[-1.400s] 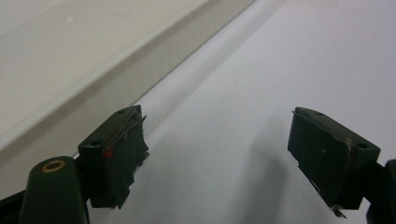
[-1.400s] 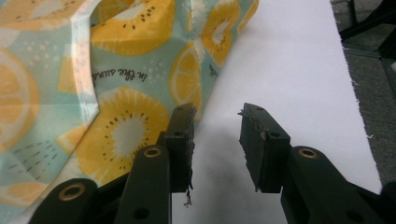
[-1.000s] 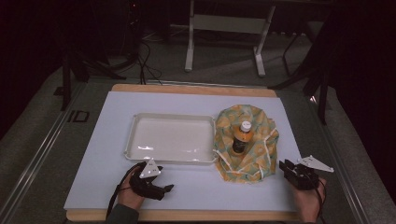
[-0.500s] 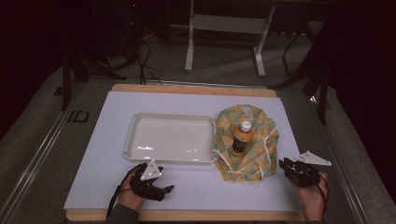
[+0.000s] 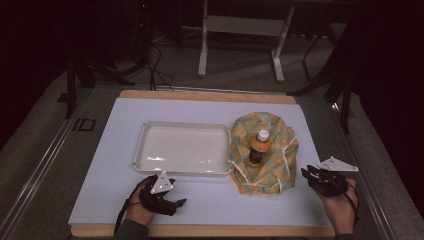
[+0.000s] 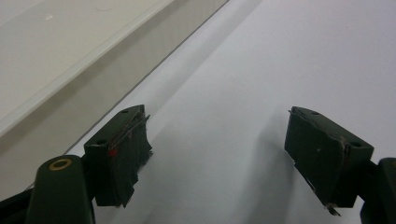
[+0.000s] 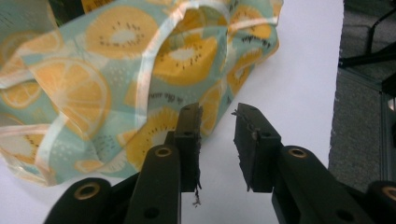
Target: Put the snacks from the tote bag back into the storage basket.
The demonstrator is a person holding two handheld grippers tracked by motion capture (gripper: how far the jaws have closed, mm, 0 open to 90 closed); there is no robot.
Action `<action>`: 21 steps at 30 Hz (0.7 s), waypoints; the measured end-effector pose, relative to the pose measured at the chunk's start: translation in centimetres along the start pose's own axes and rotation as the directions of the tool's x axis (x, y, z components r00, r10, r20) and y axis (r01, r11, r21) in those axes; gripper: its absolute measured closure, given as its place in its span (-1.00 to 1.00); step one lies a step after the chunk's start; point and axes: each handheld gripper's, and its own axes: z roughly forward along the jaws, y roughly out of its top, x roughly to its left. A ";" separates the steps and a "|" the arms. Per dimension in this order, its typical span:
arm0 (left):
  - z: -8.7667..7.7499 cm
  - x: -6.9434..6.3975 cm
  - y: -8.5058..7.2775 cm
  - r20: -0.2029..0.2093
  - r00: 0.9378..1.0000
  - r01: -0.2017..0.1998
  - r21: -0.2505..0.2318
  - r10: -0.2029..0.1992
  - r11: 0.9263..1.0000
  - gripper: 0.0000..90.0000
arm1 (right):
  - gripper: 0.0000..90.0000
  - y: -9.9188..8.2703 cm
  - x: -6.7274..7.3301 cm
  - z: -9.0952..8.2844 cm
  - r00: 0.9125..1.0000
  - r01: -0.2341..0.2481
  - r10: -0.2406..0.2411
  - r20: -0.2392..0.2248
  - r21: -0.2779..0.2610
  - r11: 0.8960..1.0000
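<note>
Bottle point(image 5: 259, 148) standing on a fruit-print cloth bag point(image 5: 265, 152) beside an empty tray point(image 5: 182, 148).
Left tongs point(image 6: 217, 149) wide open, right tongs point(image 7: 217, 144) slightly parted, both empty on the counter point(image 5: 115, 165), seemingly ready.

A dim room: grey carpeted floor point(image 5: 240, 70), a metal stand point(image 5: 242, 30) and loose cables point(image 5: 155, 65) behind.

White-topped table point(image 5: 115, 165), empty tray point(image 5: 182, 148), fruit-print cloth point(image 5: 272, 165) beside it
</note>
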 end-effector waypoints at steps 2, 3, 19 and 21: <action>0.0 0.0 0.0 0.000 1.000 0.000 -0.001 0.000 1.000 -0.52 | 0.55 0.4 -0.2 -0.1 1.000 0.006 -0.006 -0.018 -0.005 1.000; 0.0 0.0 0.0 0.000 1.000 0.000 -0.002 0.000 1.000 -0.51 | 0.55 0.5 -0.2 -0.1 1.000 0.013 -0.013 -0.020 -0.001 1.000; -0.1 -0.2 0.0 0.006 1.000 -0.020 -0.008 0.020 1.000 -0.49 | 0.41 2.5 -0.1 -0.4 0.990 0.137 -0.135 -0.039 0.049 0.989; 0.0 -0.2 0.0 0.008 1.000 -0.020 -0.007 0.020 1.000 -0.49 | 0.39 2.6 -0.1 -0.4 0.989 0.146 -0.144 -0.042 0.052 0.988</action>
